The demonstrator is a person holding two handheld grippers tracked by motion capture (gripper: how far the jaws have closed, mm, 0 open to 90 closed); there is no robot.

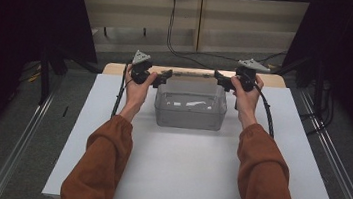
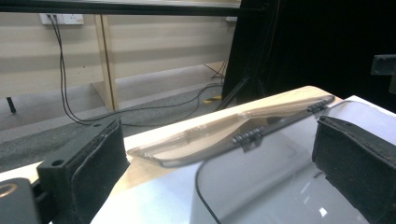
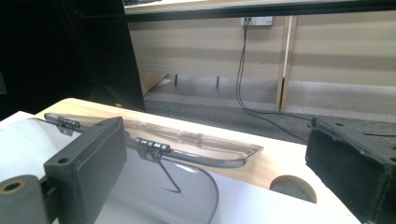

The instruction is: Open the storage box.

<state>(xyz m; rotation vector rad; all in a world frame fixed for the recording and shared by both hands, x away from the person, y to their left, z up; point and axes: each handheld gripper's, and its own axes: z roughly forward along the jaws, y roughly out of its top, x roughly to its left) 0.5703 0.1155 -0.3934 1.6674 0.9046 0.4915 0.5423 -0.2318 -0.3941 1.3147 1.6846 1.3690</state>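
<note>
- Holding both tools over the far corners of a clear plastic box [image 1: 190,108], the person seems to be working on its hinged lid [image 1: 192,74], either opening it fully or about to shut it; which one cannot be told.
- That box sits on the white board [image 1: 196,172] toward the far edge of the table, about midway between the left and right sides.
- Its lid is swung back and lies behind the box along the wooden far edge [image 1: 117,67], joined by small dark hinges [image 2: 246,136].
- Seen from the left gripper view, the left gripper [image 1: 163,76] has its padded jaws spread wide, with the lid's end between them but not touched.
- Over at the right gripper [image 1: 220,79], the jaws also stand apart, with the lid's other end [image 3: 224,156] lying between them, untouched.
- My judgement: the box is open and looks empty, though reflections make that uncertain, so nothing is gripped yet and closing on the lid is what remains.
</note>
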